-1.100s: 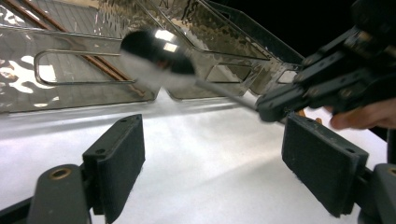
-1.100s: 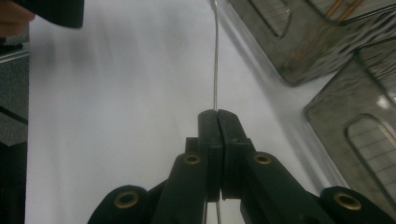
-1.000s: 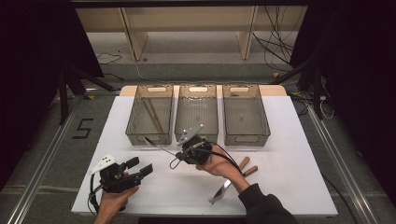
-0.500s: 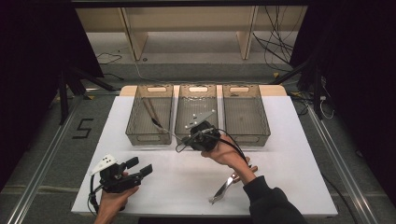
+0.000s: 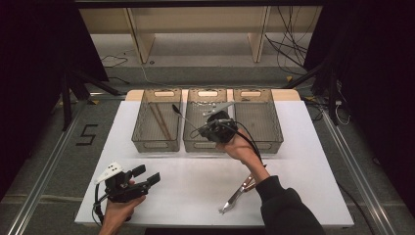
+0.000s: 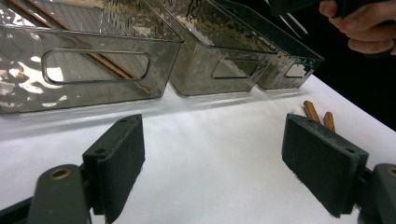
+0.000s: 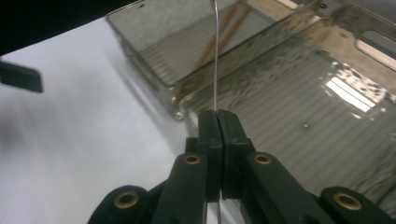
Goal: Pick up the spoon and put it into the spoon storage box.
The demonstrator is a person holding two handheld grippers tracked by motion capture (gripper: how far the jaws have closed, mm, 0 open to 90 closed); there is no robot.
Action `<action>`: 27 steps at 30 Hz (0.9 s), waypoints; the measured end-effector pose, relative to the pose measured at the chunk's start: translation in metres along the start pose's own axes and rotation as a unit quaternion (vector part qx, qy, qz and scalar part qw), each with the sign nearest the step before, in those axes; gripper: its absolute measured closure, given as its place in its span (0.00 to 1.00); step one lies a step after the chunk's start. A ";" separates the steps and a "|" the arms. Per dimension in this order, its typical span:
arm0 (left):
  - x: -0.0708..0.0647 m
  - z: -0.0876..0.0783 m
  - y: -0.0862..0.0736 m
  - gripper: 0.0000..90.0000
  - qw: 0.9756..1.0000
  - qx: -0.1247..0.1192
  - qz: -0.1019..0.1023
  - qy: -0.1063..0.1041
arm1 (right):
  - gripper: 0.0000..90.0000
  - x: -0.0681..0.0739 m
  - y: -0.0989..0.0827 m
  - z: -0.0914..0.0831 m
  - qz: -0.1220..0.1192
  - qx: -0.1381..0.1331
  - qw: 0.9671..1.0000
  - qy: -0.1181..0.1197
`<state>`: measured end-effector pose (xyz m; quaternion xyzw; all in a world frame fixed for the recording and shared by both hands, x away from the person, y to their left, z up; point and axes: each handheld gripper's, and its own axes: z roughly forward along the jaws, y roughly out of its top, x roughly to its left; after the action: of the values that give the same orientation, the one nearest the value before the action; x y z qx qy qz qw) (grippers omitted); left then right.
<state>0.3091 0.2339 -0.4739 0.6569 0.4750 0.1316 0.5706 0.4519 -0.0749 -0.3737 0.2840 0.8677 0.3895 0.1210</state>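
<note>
My right gripper (image 5: 211,128), clamped on a thin metal utensil (image 7: 215,56) pointing toward eleven o'clock, hovered over the middle bin (image 5: 193,143).

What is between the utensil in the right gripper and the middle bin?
Nothing visible. The right gripper holds a thin metal utensil over the middle bin, whose open top is unobstructed; the left gripper rests far off near the table's front edge.

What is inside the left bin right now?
The left bin holds a pair of brown chopsticks lying lengthwise on its floor. Its wavy tinted walls blur the near corners, so anything small there cannot be made out.
</note>
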 end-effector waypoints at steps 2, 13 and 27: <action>0.000 0.000 0.000 0.23 1.000 0.000 0.000 0.000 | 1.00 -0.006 0.003 0.000 0.011 -0.003 1.000 -0.009; 0.000 0.000 0.000 0.23 1.000 0.002 0.004 -0.001 | 1.00 -0.033 0.012 0.009 0.059 0.004 0.997 -0.049; -0.001 0.000 0.000 0.23 1.000 0.000 0.006 -0.002 | 1.00 -0.053 0.009 0.028 0.101 0.030 0.991 -0.078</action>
<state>0.3085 0.2333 -0.4737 0.6596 0.4700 0.1340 0.5710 0.5104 -0.0843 -0.3867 0.4034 0.8336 0.3503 0.1399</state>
